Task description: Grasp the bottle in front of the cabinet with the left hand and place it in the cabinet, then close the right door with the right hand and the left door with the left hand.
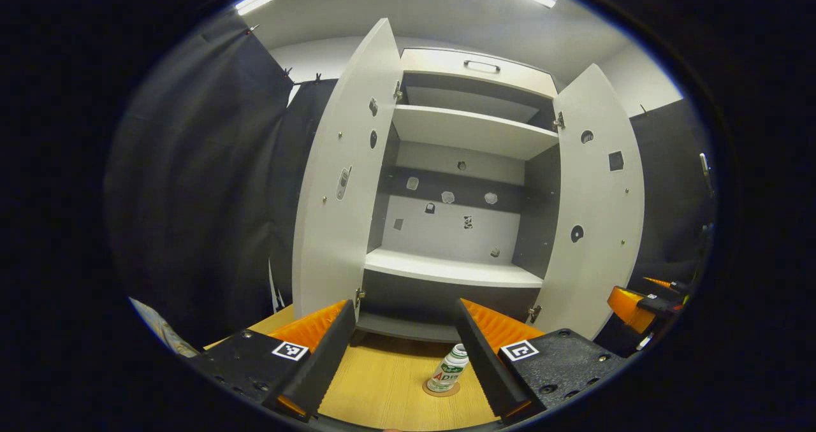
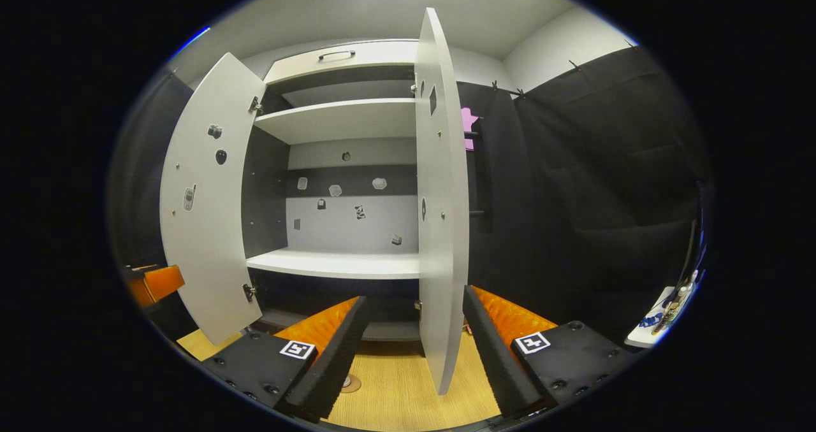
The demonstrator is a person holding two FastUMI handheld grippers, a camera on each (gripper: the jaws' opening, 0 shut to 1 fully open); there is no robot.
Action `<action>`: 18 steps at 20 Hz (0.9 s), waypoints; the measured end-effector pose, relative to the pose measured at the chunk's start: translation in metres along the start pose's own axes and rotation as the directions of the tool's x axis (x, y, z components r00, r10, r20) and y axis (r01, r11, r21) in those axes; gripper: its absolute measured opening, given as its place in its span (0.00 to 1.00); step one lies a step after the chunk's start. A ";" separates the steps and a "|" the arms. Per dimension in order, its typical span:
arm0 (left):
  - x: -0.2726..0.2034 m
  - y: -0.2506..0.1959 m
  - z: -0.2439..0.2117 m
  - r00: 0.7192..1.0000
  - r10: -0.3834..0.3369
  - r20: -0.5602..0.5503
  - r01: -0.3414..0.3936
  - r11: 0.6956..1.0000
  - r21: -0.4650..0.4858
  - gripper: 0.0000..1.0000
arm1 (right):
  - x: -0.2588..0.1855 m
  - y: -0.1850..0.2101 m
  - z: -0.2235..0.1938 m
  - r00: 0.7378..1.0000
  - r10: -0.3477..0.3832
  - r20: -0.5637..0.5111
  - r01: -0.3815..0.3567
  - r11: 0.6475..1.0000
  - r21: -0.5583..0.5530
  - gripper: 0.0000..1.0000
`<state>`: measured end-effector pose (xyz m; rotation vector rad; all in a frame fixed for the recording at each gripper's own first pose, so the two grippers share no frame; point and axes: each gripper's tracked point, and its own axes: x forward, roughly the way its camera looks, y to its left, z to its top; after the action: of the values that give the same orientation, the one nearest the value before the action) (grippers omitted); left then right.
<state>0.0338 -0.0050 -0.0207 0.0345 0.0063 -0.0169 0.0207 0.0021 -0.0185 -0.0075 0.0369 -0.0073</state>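
While both cabinet doors stand open, your left gripper has its fingers spread wide, the bottle upright on the desk between them, near the right finger. Your right gripper is spread too, the right door edge between its fingers.

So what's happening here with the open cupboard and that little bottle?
A person holds a hand-held gripper in each hand, facing a cabinet with both doors wide open. The left hand-held gripper is open, and a small bottle stands upright on the wooden table between its fingers, close to one of them, not gripped. The right hand-held gripper is open too, with the edge of the right door just ahead of it. The shelves look bare.
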 end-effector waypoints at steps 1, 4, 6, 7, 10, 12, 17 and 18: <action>0.005 -0.004 -0.005 1.000 -0.013 0.000 0.013 1.000 0.007 0.94 | 0.002 0.000 0.000 1.000 -0.004 -0.001 0.004 1.000 -0.001 0.98; 0.021 -0.021 -0.030 0.998 -0.065 -0.009 0.065 0.998 0.019 0.94 | 0.005 -0.005 -0.002 1.000 -0.022 -0.005 0.022 1.000 -0.006 0.98; 0.031 -0.035 -0.052 0.994 -0.101 -0.029 0.102 0.995 0.011 0.95 | 0.007 -0.010 -0.002 0.999 -0.038 -0.006 0.038 0.999 -0.010 0.98; 0.036 -0.041 -0.064 0.992 -0.117 -0.043 0.117 0.993 0.012 0.95 | 0.007 -0.012 -0.002 0.999 -0.043 -0.006 0.043 0.999 -0.011 0.98; 0.051 -0.066 -0.096 0.982 -0.176 -0.067 0.178 0.984 0.020 0.92 | 0.007 -0.018 -0.004 0.998 -0.065 -0.011 0.065 0.998 -0.020 0.98; 0.061 -0.076 -0.117 0.977 -0.192 -0.091 0.195 0.980 0.025 0.95 | 0.007 -0.021 -0.004 0.997 -0.079 -0.014 0.078 0.997 -0.027 0.98; 0.083 -0.104 -0.171 0.958 -0.251 -0.139 0.265 0.960 0.090 0.95 | 0.005 -0.029 0.000 0.996 -0.089 -0.020 0.089 0.996 -0.021 0.98; 0.087 -0.107 -0.182 0.955 -0.255 -0.151 0.272 0.957 0.106 0.95 | 0.005 -0.033 0.004 0.995 -0.100 -0.011 0.099 0.995 -0.018 0.98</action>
<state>0.1180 -0.1068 -0.2070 0.1607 0.1467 -0.2829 0.0252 -0.0312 -0.0148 -0.0268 0.0480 -0.1067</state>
